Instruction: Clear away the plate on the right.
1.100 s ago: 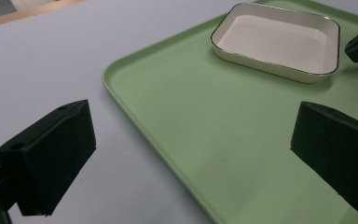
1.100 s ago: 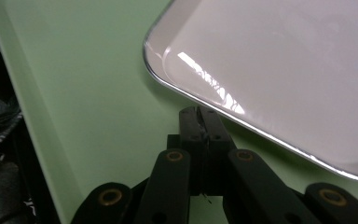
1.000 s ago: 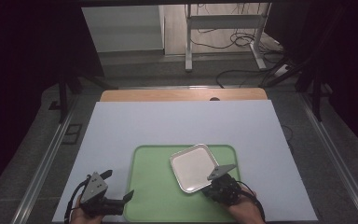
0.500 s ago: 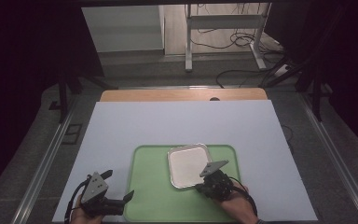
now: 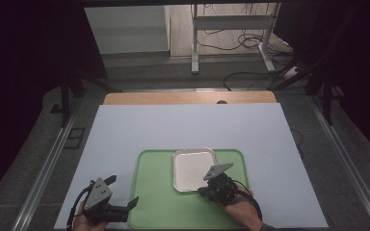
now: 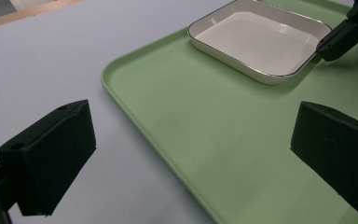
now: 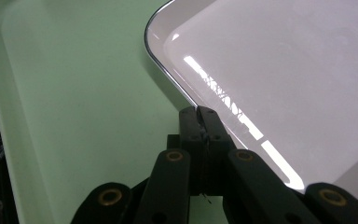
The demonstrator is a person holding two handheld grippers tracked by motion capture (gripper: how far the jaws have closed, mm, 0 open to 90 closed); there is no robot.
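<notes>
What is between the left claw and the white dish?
Just bare green tray. The left gripper view shows nothing between the left gripper and the dish.

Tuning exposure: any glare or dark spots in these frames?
Right gripper view: bright streaks of glare on the white square metal-rimmed dish, whose rim the right gripper pinches. High view: room edges nearly black, pale table sheet evenly lit. Left gripper view: left gripper jaws slightly soft, flat green plastic tray glare-free.

A lab-like recording room: dark curtains (image 5: 24, 72), a metal equipment stand (image 5: 231, 33) and loose floor cables (image 5: 250, 48) at the far side.
</notes>
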